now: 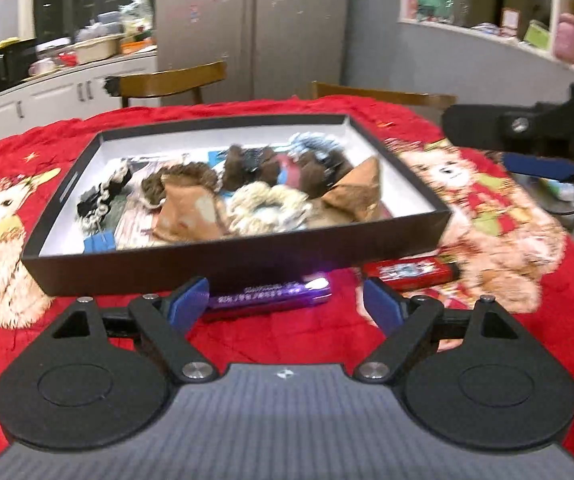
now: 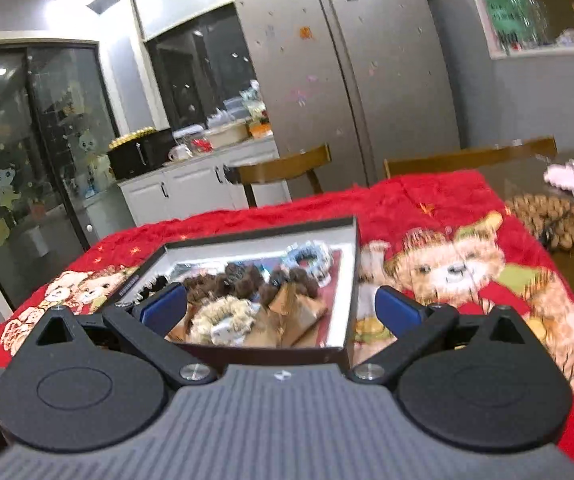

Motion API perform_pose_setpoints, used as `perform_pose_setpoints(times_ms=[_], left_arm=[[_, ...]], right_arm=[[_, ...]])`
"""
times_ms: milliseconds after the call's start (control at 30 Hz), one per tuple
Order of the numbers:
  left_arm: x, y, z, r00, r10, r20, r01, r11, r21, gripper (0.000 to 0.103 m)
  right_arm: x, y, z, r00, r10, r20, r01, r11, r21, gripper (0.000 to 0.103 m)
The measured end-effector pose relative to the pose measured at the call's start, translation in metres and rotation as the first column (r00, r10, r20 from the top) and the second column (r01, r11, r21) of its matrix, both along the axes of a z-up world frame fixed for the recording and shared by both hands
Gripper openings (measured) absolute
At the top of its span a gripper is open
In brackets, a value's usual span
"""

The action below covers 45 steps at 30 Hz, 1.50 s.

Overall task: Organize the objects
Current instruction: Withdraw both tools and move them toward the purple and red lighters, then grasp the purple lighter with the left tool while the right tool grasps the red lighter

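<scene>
Box: black-walled box [image 1: 247, 258], white inside, mid-bench on a red bear-print cloth [image 1: 327, 328], heaped with scrunchies [image 1: 265, 202] and tan fabric pieces.
Loose items: purple tube [image 1: 271, 296] and red tin [image 1: 407, 272] lying just outside the near wall.
Left gripper [image 1: 285, 300]: jaws spread wide, empty, framing the purple tube.
Right gripper [image 2: 281, 306]: jaws spread, nothing between them, above the box's near edge.
Progress: most pieces apparently boxed; likely two left outside.
Unclear: motion blur; box contents tangled; tin's label unreadable.
</scene>
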<state>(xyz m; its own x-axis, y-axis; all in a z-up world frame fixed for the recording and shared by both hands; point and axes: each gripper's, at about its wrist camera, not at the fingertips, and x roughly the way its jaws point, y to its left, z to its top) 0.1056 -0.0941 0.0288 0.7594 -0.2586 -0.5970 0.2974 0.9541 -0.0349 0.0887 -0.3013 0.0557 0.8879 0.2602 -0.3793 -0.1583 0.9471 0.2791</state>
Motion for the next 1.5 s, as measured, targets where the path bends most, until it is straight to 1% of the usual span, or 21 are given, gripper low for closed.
perform_pose_setpoints(times_ms=[67, 133, 233, 300, 333, 367, 467, 533, 633, 667, 767, 833, 900, 1000, 1100, 1200, 1333, 1367, 1400, 1500], left_arm=[[0.005, 0.0, -0.007, 1.0, 0.015, -0.005, -0.015, 1.0, -0.016, 0.088], [0.005, -0.002, -0.01, 0.999, 0.033, 0.033, -0.033, 0.999, -0.009, 0.088], [0.008, -0.003, -0.011, 0.998, 0.048, 0.038, -0.047, 0.999, -0.006, 0.09], [0.014, -0.001, -0.014, 0.998, 0.068, 0.01, -0.068, 0.998, 0.002, 0.09], [0.02, 0.002, -0.017, 0.996, 0.083, -0.044, -0.083, 0.997, 0.005, 0.09], [0.02, 0.004, -0.017, 0.996, 0.084, -0.027, -0.084, 0.996, 0.005, 0.091], [0.02, 0.009, -0.017, 0.996, 0.079, -0.034, -0.079, 0.997, -0.014, 0.094], [0.022, 0.006, -0.017, 0.997, 0.076, -0.033, -0.076, 0.997, 0.011, 0.094], [0.021, 0.007, -0.018, 0.997, 0.077, -0.026, -0.076, 0.997, 0.026, 0.092], [0.019, 0.009, -0.018, 0.996, 0.083, -0.022, -0.082, 0.996, 0.025, 0.088], [0.013, 0.017, -0.016, 0.995, 0.097, -0.01, -0.096, 0.994, 0.046, 0.085], [0.014, 0.021, -0.016, 0.995, 0.098, -0.011, -0.097, 0.994, 0.045, 0.084], [0.014, 0.022, -0.015, 0.995, 0.095, -0.013, -0.095, 0.995, 0.043, 0.084], [0.011, 0.025, -0.015, 0.994, 0.109, 0.003, -0.109, 0.991, 0.071, 0.084], [0.011, 0.034, -0.015, 0.992, 0.129, -0.004, -0.129, 0.99, 0.055, 0.084], [0.013, 0.04, -0.015, 0.989, 0.145, -0.016, -0.145, 0.989, 0.03, 0.085], [0.01, 0.035, -0.015, 0.989, 0.149, -0.001, -0.149, 0.987, 0.057, 0.085], [0.009, 0.035, -0.015, 0.989, 0.151, 0.0, -0.15, 0.987, 0.056, 0.085], [0.009, 0.036, -0.015, 0.988, 0.152, -0.001, -0.152, 0.987, 0.054, 0.085], [0.009, 0.036, -0.015, 0.988, 0.157, -0.004, -0.157, 0.986, 0.049, 0.085]], right_arm=[[0.005, 0.003, -0.006, 0.999, -0.01, -0.043, 0.01, 1.0, -0.006, 0.103], [0.008, 0.006, -0.014, 0.996, -0.016, -0.082, 0.015, 1.0, -0.017, 0.103], [0.012, 0.011, -0.027, 0.99, -0.028, -0.138, 0.027, 1.0, -0.013, 0.103], [0.014, 0.014, -0.033, 0.986, -0.032, -0.164, 0.033, 0.999, 0.001, 0.103], [0.015, 0.013, -0.035, 0.984, -0.029, -0.174, 0.032, 0.999, 0.013, 0.103], [0.014, 0.014, -0.038, 0.984, -0.029, -0.178, 0.032, 0.999, 0.019, 0.103], [0.014, 0.018, -0.041, 0.982, -0.029, -0.185, 0.031, 1.0, 0.005, 0.103], [0.015, 0.021, -0.044, 0.981, -0.026, -0.195, 0.025, 1.0, -0.007, 0.103], [0.017, 0.024, -0.048, 0.978, -0.016, -0.21, 0.016, 1.0, -0.004, 0.103], [0.018, 0.025, -0.049, 0.976, -0.012, -0.216, 0.014, 1.0, 0.007, 0.103], [0.018, 0.028, -0.055, 0.971, -0.008, -0.24, 0.015, 1.0, 0.027, 0.103], [0.019, 0.034, -0.058, 0.97, -0.018, -0.244, 0.018, 1.0, -0.004, 0.102], [0.017, 0.039, -0.06, 0.973, -0.03, -0.23, 0.021, 0.999, -0.042, 0.102], [0.016, 0.042, -0.061, 0.974, -0.042, -0.221, 0.029, 0.998, -0.061, 0.102], [0.017, 0.039, -0.062, 0.975, -0.072, -0.212, 0.058, 0.996, -0.072, 0.101], [0.018, 0.038, -0.062, 0.975, -0.077, -0.208, 0.063, 0.995, -0.072, 0.101], [0.019, 0.045, -0.063, 0.974, -0.083, -0.209, 0.058, 0.991, -0.124, 0.101], [0.019, 0.045, -0.063, 0.974, -0.084, -0.209, 0.059, 0.991, -0.123, 0.1], [0.019, 0.043, -0.063, 0.975, -0.084, -0.204, 0.062, 0.992, -0.109, 0.096], [0.017, 0.035, -0.063, 0.978, -0.084, -0.191, 0.077, 0.996, -0.045, 0.088]])
